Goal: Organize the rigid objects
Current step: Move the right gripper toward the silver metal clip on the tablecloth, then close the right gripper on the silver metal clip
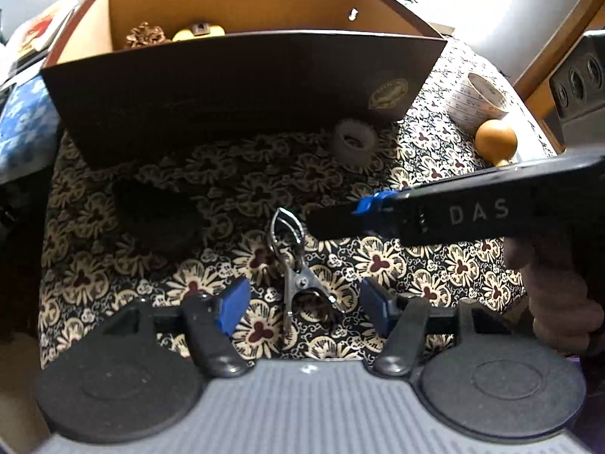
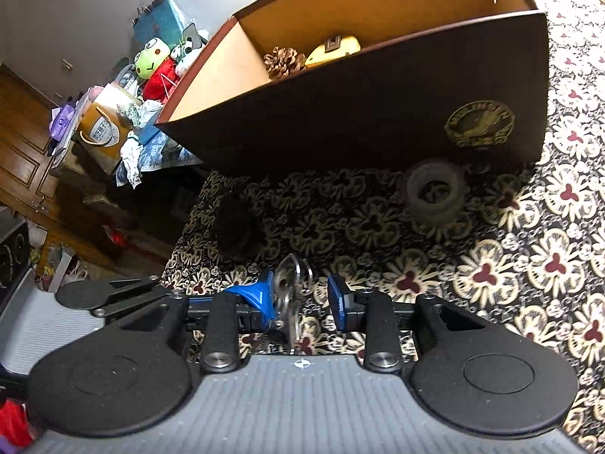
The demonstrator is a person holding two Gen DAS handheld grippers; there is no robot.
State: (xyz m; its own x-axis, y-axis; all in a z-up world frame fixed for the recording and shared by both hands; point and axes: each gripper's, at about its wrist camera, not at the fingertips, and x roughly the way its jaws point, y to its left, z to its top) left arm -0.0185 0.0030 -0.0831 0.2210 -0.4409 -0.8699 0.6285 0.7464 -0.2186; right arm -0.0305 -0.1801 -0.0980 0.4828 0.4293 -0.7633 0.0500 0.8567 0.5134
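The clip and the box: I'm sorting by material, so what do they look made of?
The clip looks like bare polished metal: silvery, with bright glints and a thin wire loop. The box looks like cardboard or thin board, dark matte brown outside and plain tan inside, with thin flat walls; which of the two is unclear.

A shiny metal clip (image 1: 298, 276) lies flat on the flower-patterned cloth (image 1: 397, 261) just in front of me, its wire loops toward the dark brown box (image 1: 242, 90) and its pinch handles toward me. Beyond it a translucent ribbed ring (image 1: 354, 140) stands close to the box's front wall, and a dark round thing (image 1: 159, 219) sits to the left, too dim to identify. Inside the box a pine cone (image 2: 284, 61) rests beside a yellow object (image 2: 334, 50).
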